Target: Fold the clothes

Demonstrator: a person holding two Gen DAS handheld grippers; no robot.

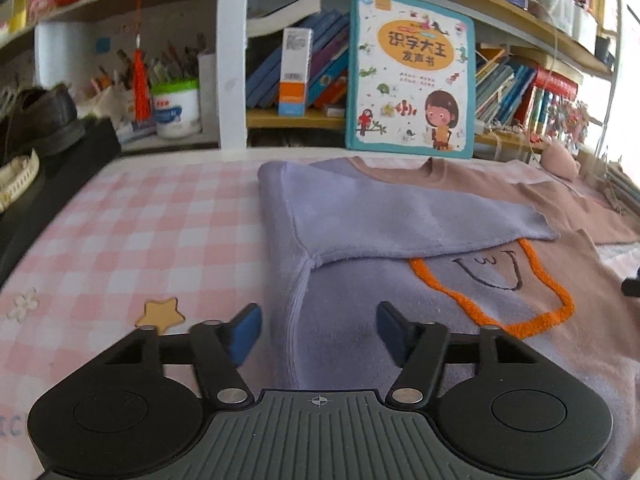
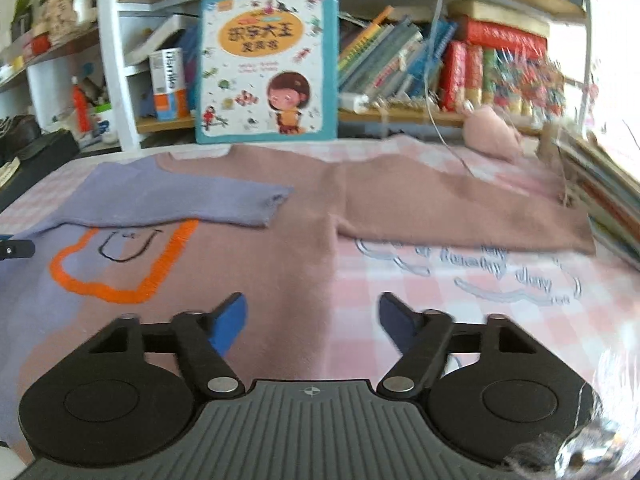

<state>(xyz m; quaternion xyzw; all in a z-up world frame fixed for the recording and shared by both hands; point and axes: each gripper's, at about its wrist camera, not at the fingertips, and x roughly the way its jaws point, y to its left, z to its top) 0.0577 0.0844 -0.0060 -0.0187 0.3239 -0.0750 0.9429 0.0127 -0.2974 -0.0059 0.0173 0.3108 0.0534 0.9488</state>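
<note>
A sweater, half lavender and half dusty pink with an orange outline on its chest, lies flat on the pink checked cloth. Its lavender sleeve is folded across the chest. The pink sleeve stretches out to the right. My left gripper hovers low over the sweater's left side edge, open, the ribbed edge lying below the gap between its blue pads. My right gripper stands open over the sweater's right side edge, with nothing pinched.
A large picture book leans against the bookshelves at the far edge. A black shoe sits on a dark box at the left. A pink plush toy and a stack of books border the right side.
</note>
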